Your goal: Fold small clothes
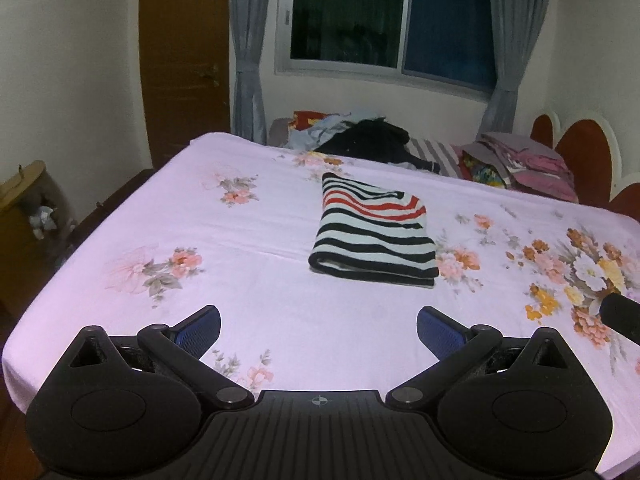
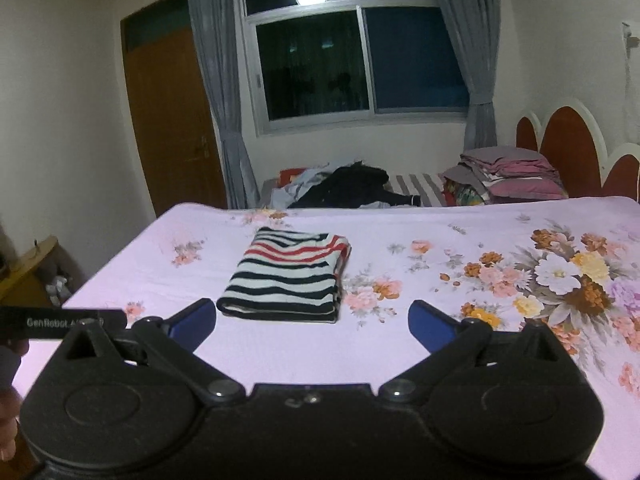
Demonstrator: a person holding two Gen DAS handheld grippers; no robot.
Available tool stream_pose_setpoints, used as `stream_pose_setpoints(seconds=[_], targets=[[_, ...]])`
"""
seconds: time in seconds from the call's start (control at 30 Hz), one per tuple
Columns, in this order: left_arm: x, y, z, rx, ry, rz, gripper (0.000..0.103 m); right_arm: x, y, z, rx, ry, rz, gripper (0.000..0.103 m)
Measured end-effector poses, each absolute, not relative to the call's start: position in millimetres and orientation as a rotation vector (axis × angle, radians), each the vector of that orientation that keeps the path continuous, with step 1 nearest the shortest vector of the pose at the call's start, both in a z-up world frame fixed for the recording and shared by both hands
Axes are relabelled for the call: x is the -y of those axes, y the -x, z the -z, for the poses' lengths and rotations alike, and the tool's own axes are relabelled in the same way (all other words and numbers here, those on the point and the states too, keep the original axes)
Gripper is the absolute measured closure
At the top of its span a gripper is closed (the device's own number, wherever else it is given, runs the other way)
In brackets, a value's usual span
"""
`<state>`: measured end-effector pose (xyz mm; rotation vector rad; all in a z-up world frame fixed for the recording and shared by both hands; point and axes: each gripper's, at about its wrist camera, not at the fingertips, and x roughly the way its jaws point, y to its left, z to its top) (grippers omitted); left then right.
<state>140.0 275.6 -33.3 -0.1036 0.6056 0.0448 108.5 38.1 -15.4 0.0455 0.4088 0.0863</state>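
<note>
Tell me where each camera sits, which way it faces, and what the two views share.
Left wrist: on the left hand-held gripper, jaws open, facing across the bed toward the window.
Right wrist: on the right hand-held gripper, jaws open, same heading; the left unit's edge shows at far left.
Shared: folded striped shirt, clothes pile, window, door.

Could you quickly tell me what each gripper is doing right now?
Left gripper: open, holding nothing.
Right gripper: open, holding nothing.
</note>
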Motion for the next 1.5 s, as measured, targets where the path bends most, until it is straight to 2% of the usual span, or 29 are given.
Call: stream_pose_setpoints(seconds=[0.47,1.5], targets=[[-279.3,-110.0,18.5,-0.565,0.098,-0.047,0.0,-46.0,-92.8,11.3,-0.378,-0.033,-0.088,0.0],[-276.8,-109.8,21.8,-0.585,0.105,-0.061,0.0,-44.3,-95.5,15.4,-0.409,-0.056,-0.092,0.0]])
